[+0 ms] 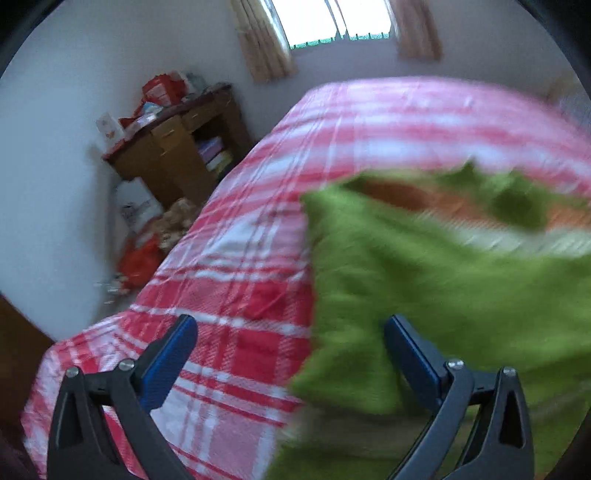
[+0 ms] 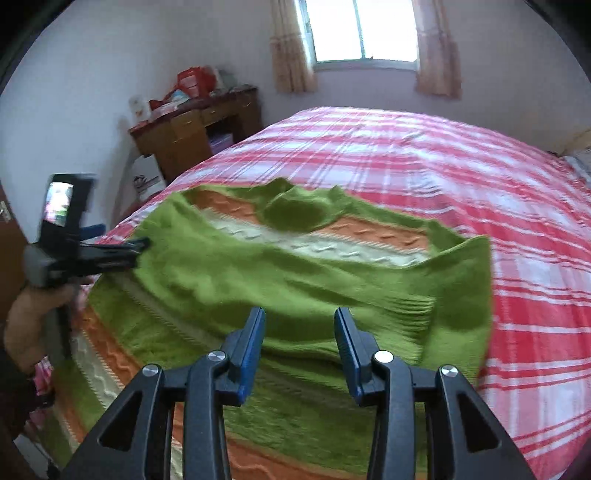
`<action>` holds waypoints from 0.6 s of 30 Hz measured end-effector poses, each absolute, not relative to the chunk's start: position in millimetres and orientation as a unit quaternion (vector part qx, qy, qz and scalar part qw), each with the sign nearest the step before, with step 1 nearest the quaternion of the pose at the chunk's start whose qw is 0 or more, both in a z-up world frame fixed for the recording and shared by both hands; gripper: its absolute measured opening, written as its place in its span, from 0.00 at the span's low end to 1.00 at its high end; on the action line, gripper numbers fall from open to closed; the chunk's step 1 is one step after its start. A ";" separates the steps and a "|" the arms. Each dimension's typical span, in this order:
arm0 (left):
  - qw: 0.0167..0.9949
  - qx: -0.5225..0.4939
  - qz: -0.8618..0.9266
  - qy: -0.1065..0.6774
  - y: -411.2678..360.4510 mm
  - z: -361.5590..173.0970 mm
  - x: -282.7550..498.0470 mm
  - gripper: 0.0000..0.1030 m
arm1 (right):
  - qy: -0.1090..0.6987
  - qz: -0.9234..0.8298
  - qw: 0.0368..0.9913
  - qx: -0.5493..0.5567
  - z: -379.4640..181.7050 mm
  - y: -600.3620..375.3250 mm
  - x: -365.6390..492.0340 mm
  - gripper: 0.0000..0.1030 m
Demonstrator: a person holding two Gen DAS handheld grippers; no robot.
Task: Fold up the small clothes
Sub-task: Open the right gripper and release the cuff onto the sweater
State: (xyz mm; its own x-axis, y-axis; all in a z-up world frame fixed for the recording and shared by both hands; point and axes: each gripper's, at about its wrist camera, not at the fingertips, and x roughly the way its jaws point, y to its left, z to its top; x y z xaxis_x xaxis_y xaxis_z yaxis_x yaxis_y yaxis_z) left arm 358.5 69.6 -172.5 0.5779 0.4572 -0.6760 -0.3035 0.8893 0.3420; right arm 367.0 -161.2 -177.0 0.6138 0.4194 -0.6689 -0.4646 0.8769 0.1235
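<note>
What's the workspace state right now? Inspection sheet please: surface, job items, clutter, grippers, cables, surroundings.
Surface: bed with a red and white plaid sheet, wrinkled.
Job's things: green knit sweater with orange and white bands lies on the sheet, collar toward the window, sleeves folded in over the body.
Clutter: nothing seen on the bed besides the sweater.
Grippers: left gripper open, nothing between its pads; right gripper open above the sweater, nothing between its pads.
Cables: nothing seen.
Surroundings: wooden desk piled with items against the wall, bags on the floor beside the bed, curtained window behind it.
</note>
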 end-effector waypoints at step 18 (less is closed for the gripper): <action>0.889 -0.091 0.173 0.414 126.4 -182.1 338.3 1.00 | 0.419 0.224 0.879 -0.035 -213.7 -165.8 362.4 0.46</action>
State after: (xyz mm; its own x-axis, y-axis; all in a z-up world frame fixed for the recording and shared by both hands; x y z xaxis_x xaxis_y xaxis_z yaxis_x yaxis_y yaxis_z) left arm 338.3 126.4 -182.1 0.5975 0.2323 -0.7675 -0.3827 0.9237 -0.0184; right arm 362.4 -165.8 -213.7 0.5491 0.3646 -0.7520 -0.4226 0.8974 0.1264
